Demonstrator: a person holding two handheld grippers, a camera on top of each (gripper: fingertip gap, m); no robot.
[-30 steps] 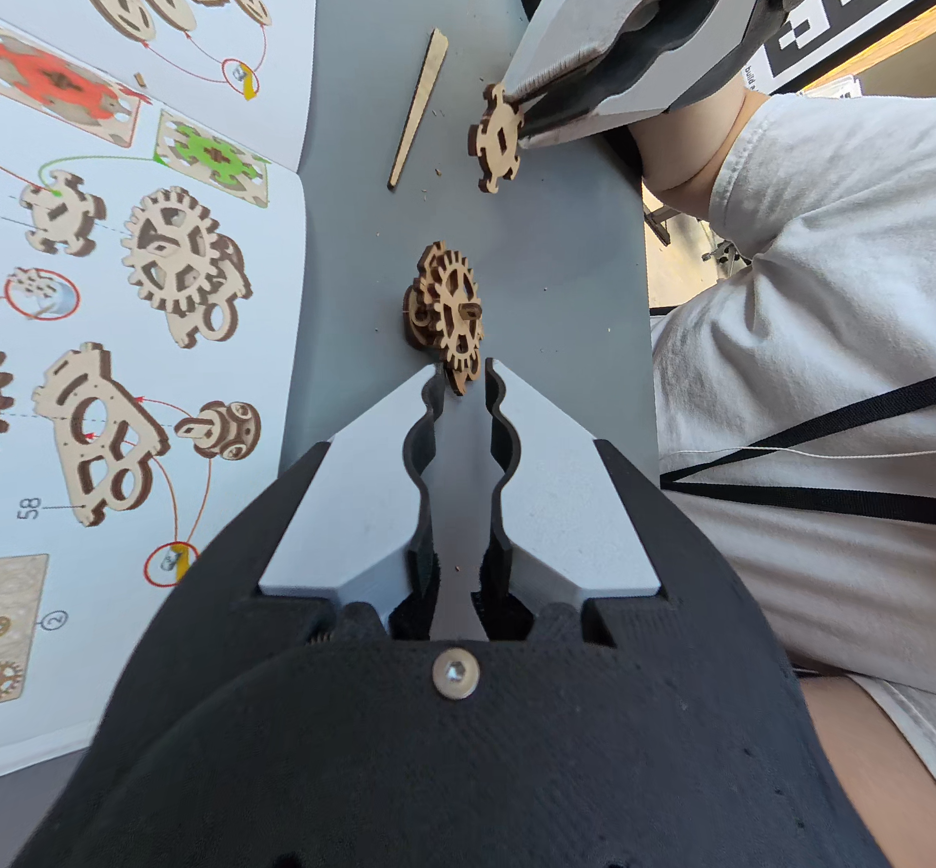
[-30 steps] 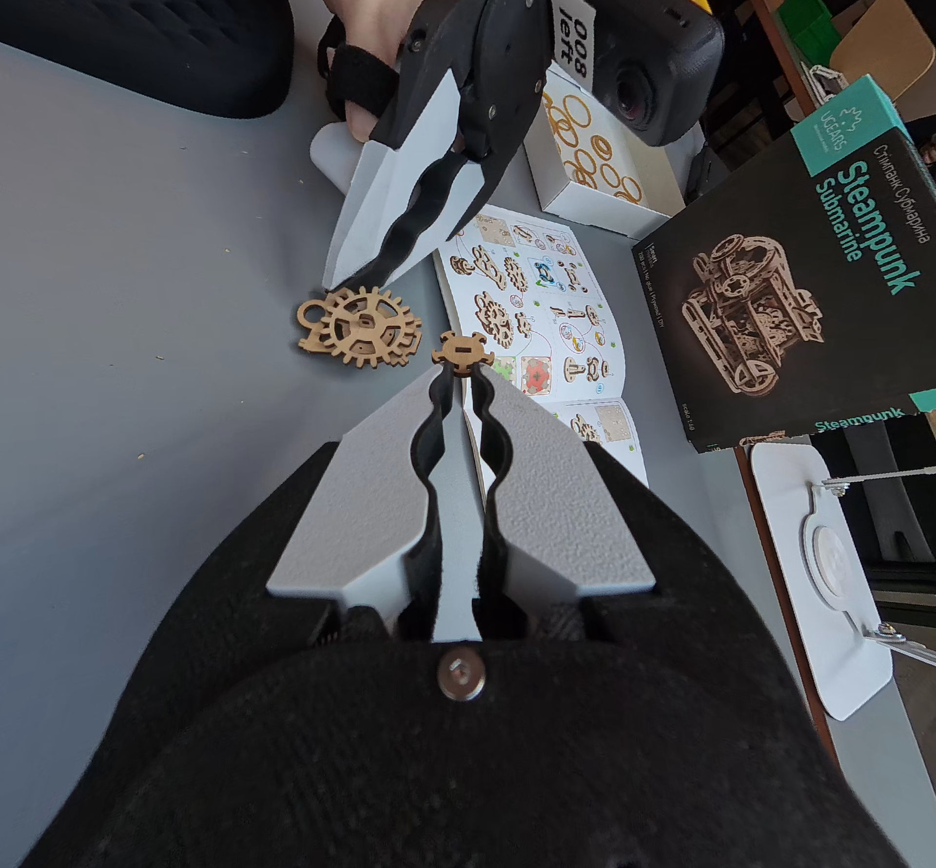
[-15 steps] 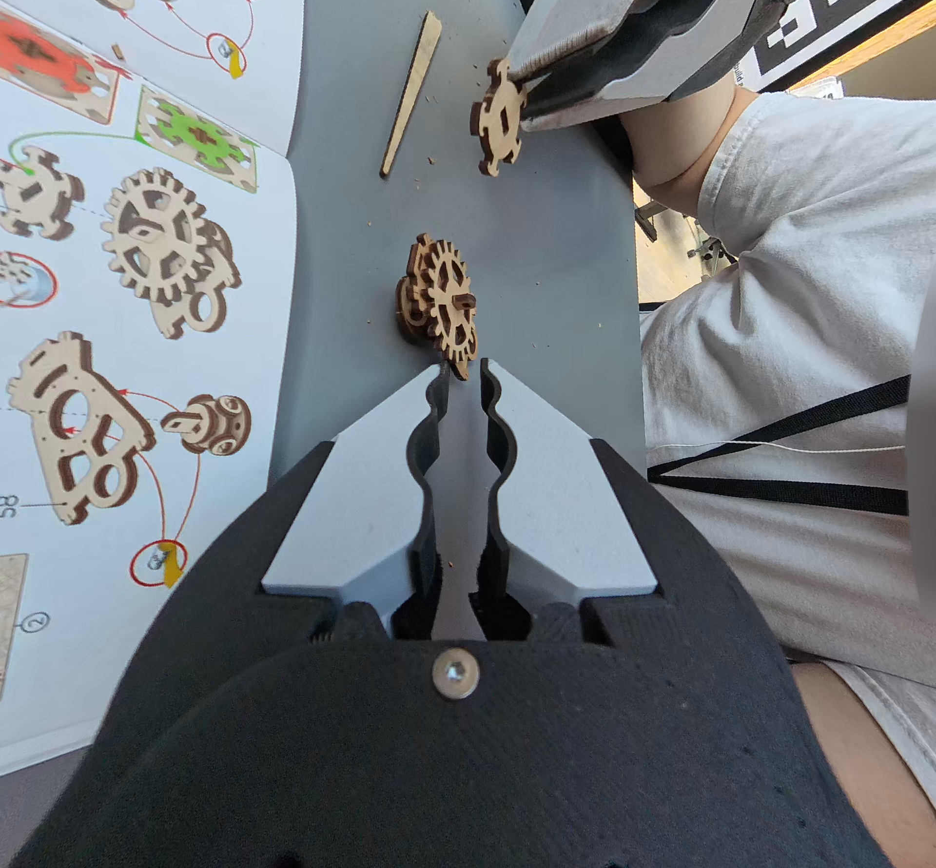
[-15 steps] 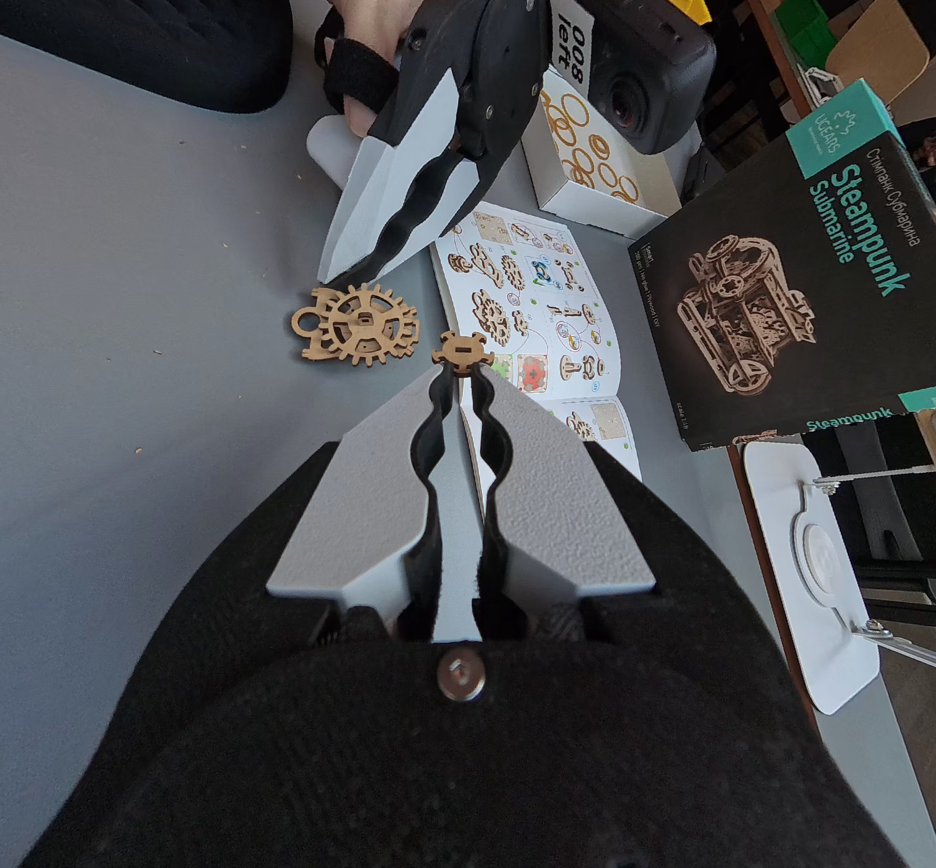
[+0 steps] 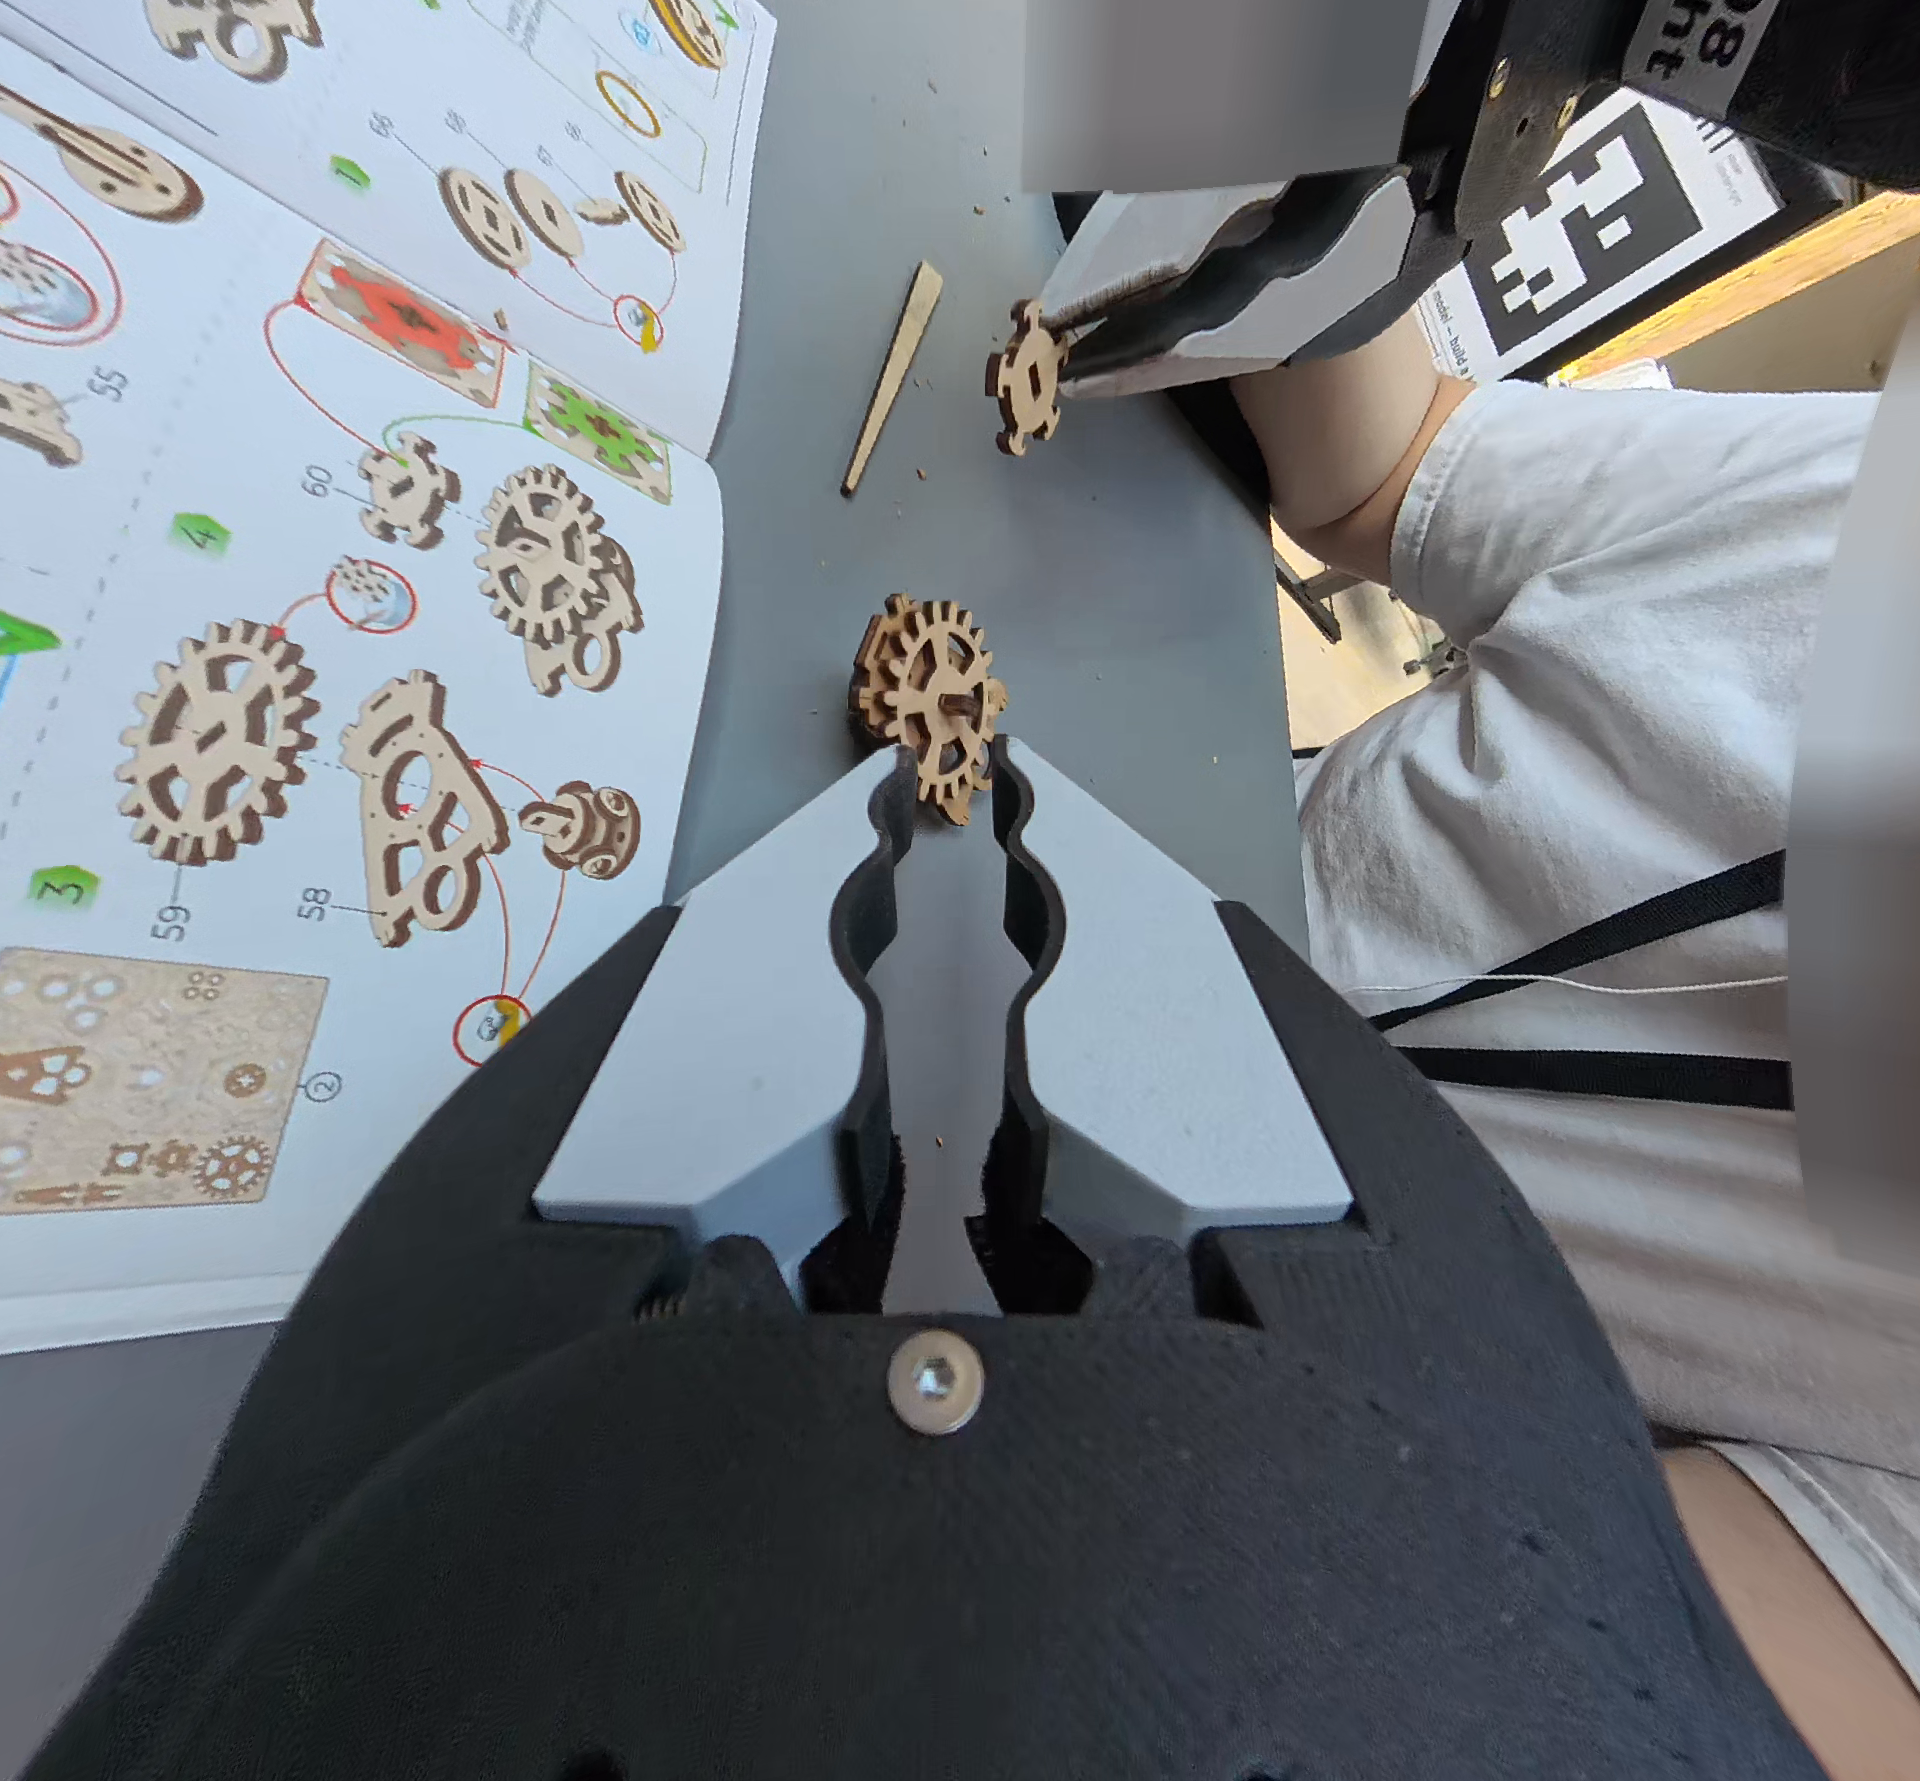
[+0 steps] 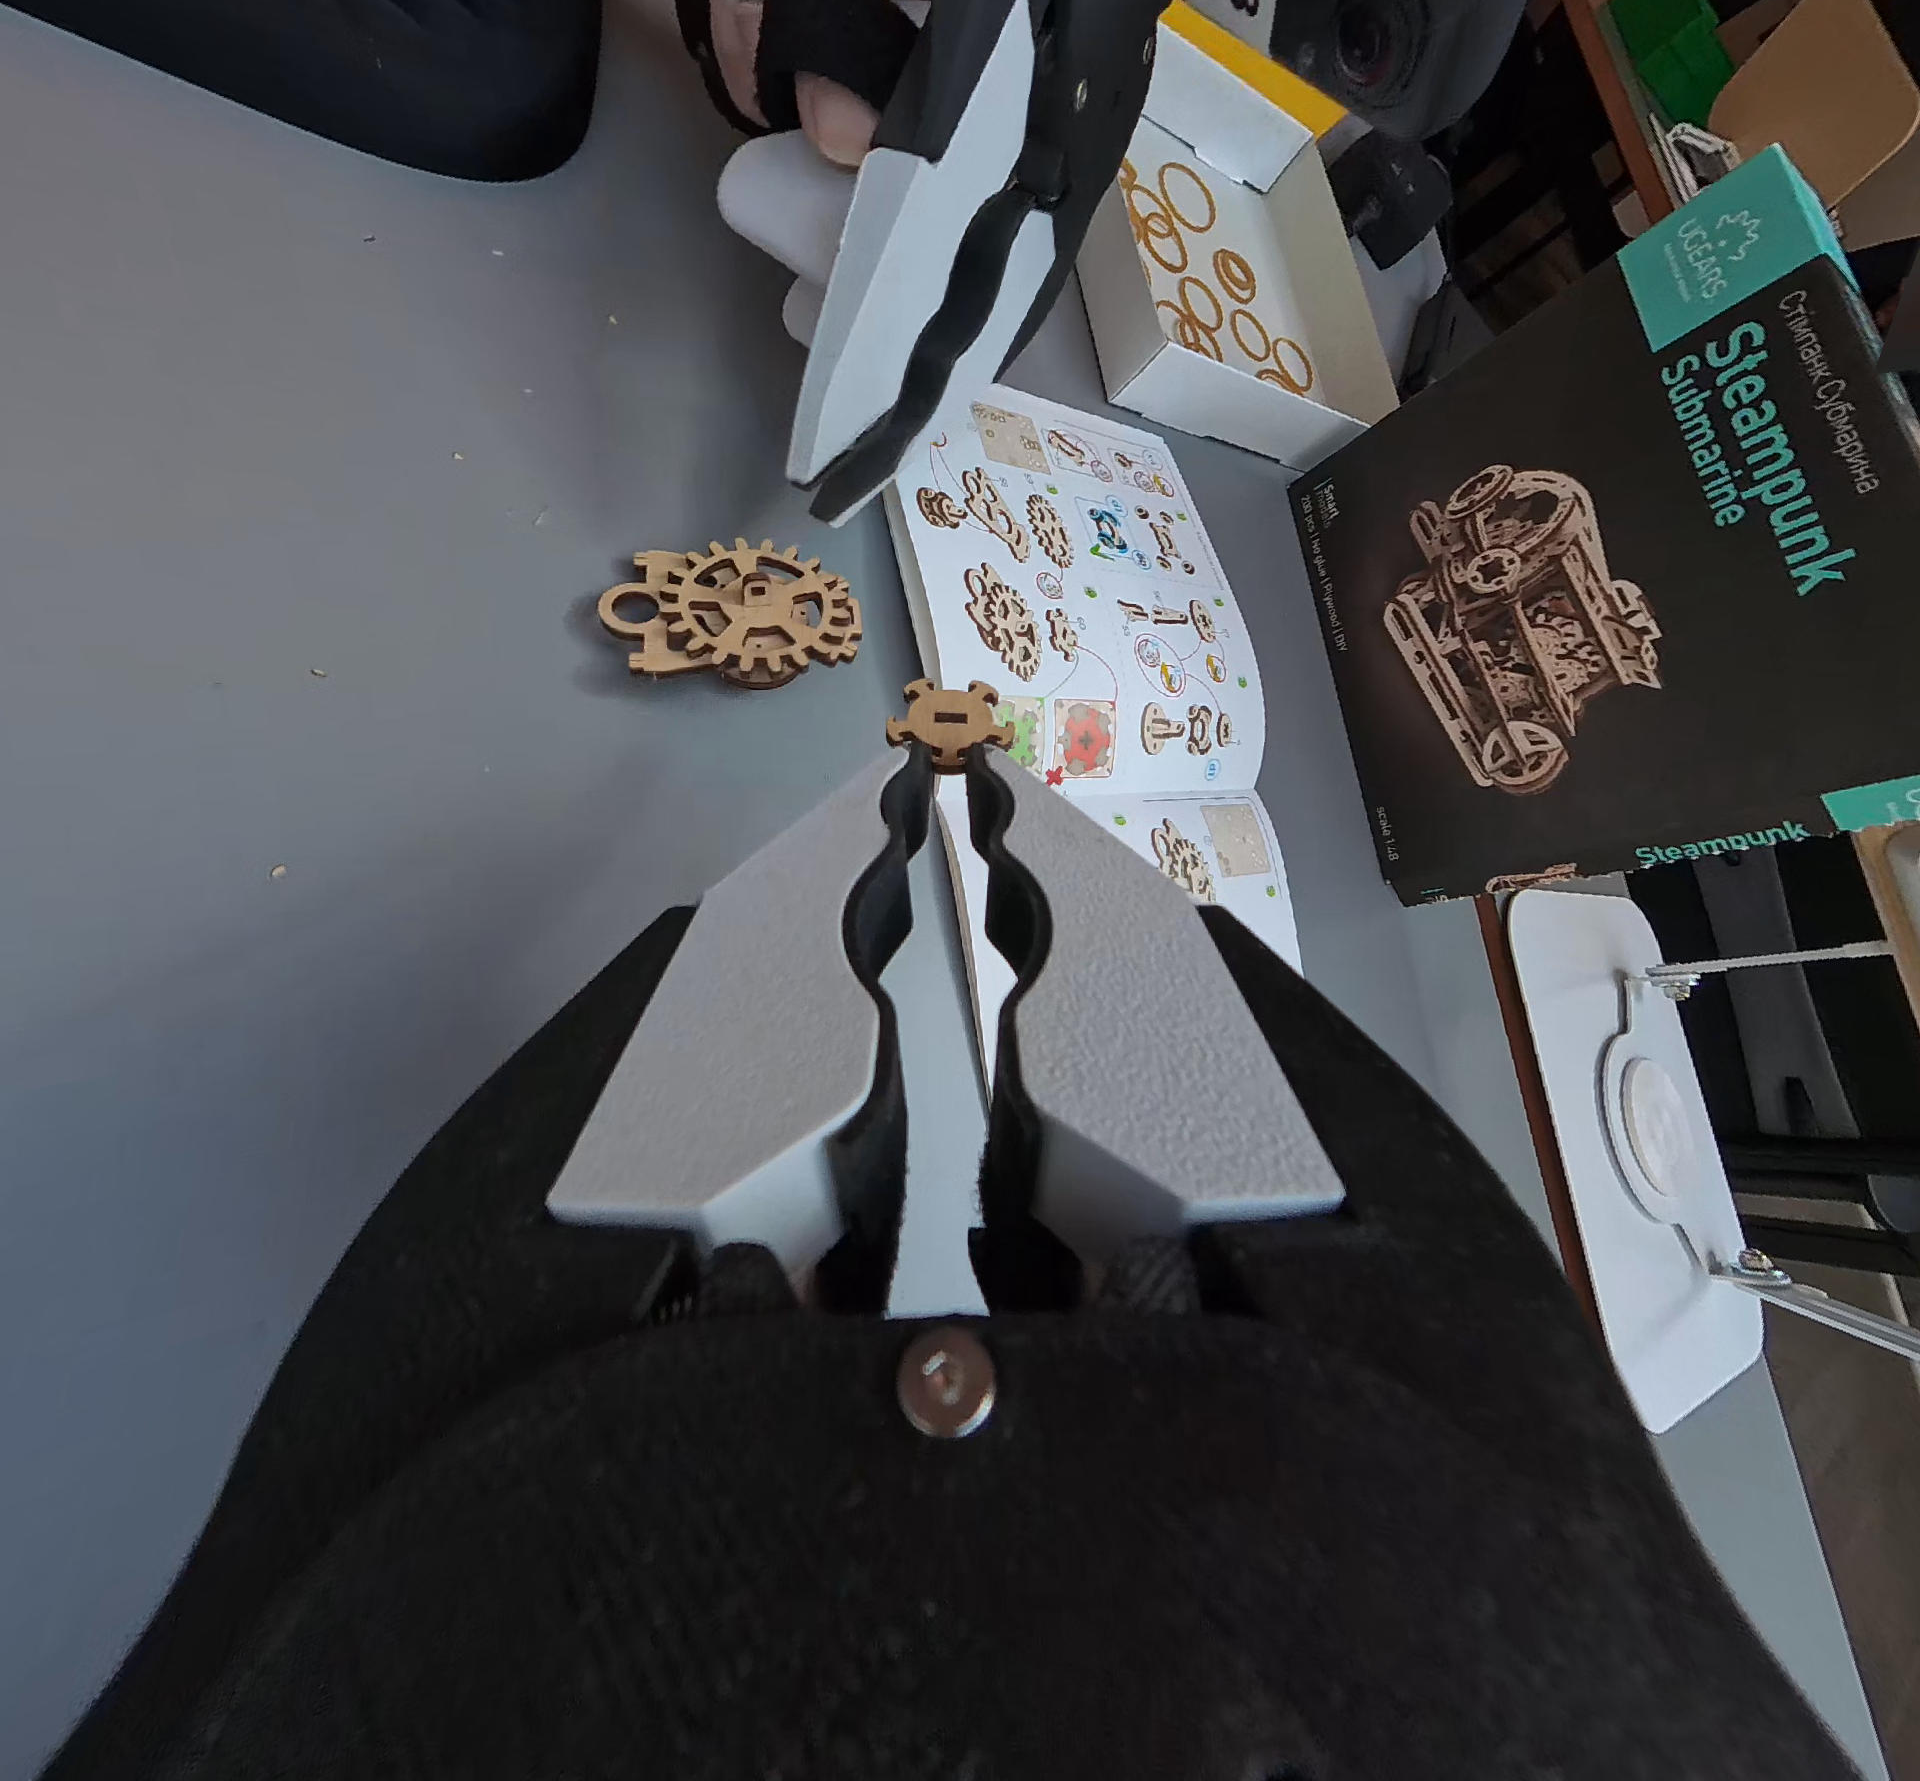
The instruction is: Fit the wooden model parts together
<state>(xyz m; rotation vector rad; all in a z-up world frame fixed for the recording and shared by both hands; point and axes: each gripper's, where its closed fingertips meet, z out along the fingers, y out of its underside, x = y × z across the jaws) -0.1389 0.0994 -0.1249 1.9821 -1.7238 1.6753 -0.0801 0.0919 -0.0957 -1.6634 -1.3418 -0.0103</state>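
A wooden gear assembly [image 6: 738, 625] with a loop-shaped plate under it lies flat on the grey table [image 6: 312, 796]; it also shows in the left wrist view [image 5: 930, 703]. My left gripper [image 5: 951, 770] hovers just above and beside it, jaws a narrow gap apart and empty; the right wrist view shows its tips [image 6: 831, 495] clear of the gear. My right gripper [image 6: 945, 765] is shut on a small notched wooden disc [image 6: 943, 723] with a slot in its middle. It holds the disc in the air to the right of the gear. The disc also shows in the left wrist view [image 5: 1027, 377].
An open instruction booklet [image 6: 1091, 651] lies beside the gear. A thin wooden stick [image 5: 894, 375] lies near it. A black kit box [image 6: 1621, 568], a white box of wooden rings [image 6: 1216, 277] and a white stand [image 6: 1621, 1160] are at the right. A person's torso [image 5: 1558, 796] is at the table edge. Some 8 centimetres of space lies between my two pairs of fingers.
My left gripper has lifted up and away from the gear assembly, which stays flat on the table. My right gripper still holds the notched disc in about the same place.
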